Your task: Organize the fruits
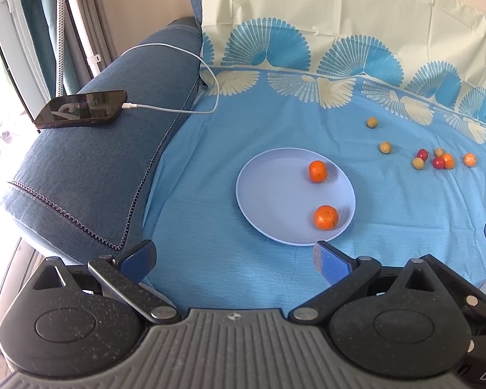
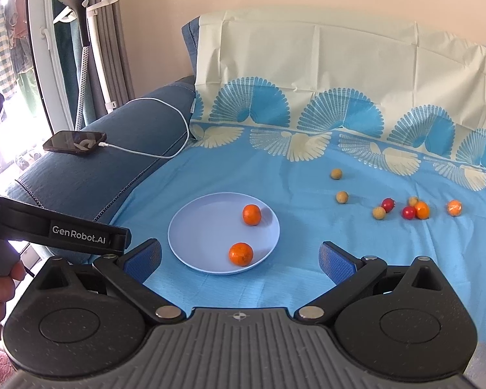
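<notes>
left claw (image 1: 235,259) released, empty | right claw (image 2: 241,259) released, empty | plate (image 2: 194,227) holds two oranges (image 2: 251,214) | small fruits (image 2: 408,210) loose on blue cloth (image 2: 291,181)

2 oranges on pale blue plate (image 1: 259,201), rest loose on blue cloth.
Plate oranges (image 1: 317,171) (image 1: 326,217) sit apart near right rim; right of plate: four tan fruits (image 1: 385,147), two red (image 1: 422,154), two small orange (image 1: 469,159).

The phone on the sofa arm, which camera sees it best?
The left wrist view: the phone looks big and close, with its white cable plugged in. The right wrist view shows the phone smaller, farther off.
</notes>
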